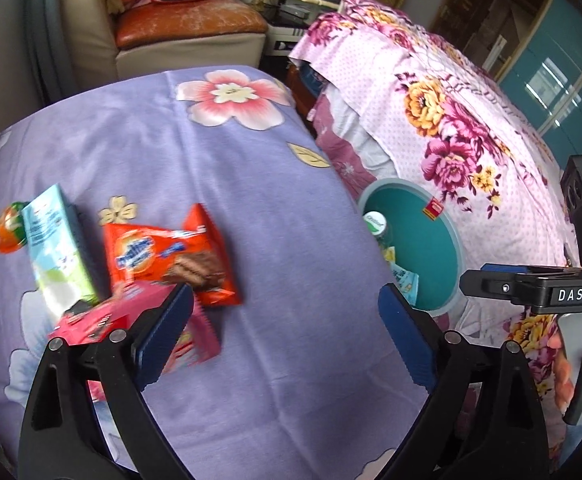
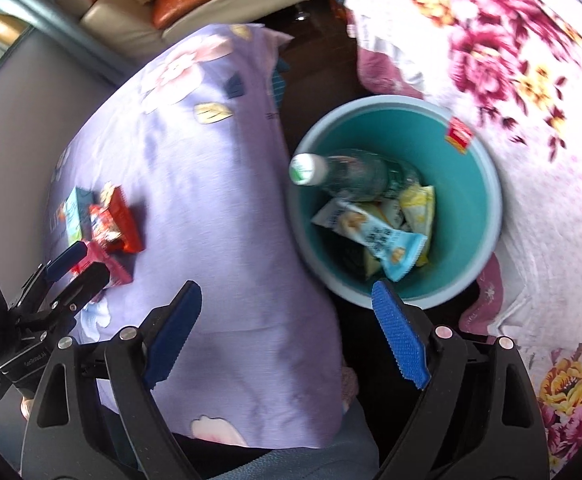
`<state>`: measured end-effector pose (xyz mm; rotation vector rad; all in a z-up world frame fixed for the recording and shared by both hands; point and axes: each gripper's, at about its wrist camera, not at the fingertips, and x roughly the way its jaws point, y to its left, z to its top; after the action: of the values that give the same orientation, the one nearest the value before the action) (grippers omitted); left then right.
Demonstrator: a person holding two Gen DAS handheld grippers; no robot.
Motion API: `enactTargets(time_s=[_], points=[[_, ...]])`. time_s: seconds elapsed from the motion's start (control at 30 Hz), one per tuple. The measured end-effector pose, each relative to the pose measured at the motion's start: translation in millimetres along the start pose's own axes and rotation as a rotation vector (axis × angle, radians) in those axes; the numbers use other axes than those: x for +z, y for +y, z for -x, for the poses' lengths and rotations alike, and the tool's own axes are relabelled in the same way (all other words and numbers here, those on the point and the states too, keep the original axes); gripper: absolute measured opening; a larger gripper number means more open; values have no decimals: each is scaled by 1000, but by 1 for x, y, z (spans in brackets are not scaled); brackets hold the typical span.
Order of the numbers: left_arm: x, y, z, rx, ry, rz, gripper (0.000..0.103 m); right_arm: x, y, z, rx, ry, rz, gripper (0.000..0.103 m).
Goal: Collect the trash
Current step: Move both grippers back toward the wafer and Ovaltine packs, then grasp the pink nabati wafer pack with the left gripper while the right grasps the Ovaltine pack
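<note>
On the purple flowered cloth (image 1: 219, 160) lie an orange biscuit packet (image 1: 171, 256), a pale green and blue carton (image 1: 59, 256), a pink packet (image 1: 131, 320) and an orange round thing (image 1: 9, 232). My left gripper (image 1: 287, 332) is open, its left finger beside the pink packet. A teal bin (image 2: 463, 200) stands between the cloth and a bed; it holds a plastic bottle (image 2: 351, 172) and several snack wrappers (image 2: 379, 236). My right gripper (image 2: 287, 328) is open and empty above the bin's near rim. The left gripper shows in the right wrist view (image 2: 79, 264) by the packets.
A bed with a pink flowered sheet (image 1: 451, 128) lies right of the bin (image 1: 423, 248). A sofa with an orange cushion (image 1: 187, 24) stands at the back. Teal cabinets (image 1: 563, 80) are at far right. The right gripper's body (image 1: 531, 288) is over the bed edge.
</note>
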<state>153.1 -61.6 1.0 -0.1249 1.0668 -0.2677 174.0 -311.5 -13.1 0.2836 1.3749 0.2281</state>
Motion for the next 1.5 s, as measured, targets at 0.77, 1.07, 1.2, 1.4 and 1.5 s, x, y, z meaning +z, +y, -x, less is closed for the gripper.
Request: enactTargets(time_s=[0.77, 1.07, 1.2, 1.4, 1.5], points=[[-51, 140, 31, 70, -30, 172, 94, 10, 167, -57, -1, 20, 298, 83], [-58, 144, 15, -6, -21, 149, 94, 25, 191, -82, 9, 5, 347, 77], [-58, 146, 7, -13, -6, 153, 94, 35, 192, -101, 37, 29, 328, 66], [-56, 149, 1, -30, 4, 174, 95, 40, 195, -118, 81, 41, 328, 53], [-54, 145, 0, -20, 10, 167, 95, 39, 196, -122, 122, 62, 328, 27]])
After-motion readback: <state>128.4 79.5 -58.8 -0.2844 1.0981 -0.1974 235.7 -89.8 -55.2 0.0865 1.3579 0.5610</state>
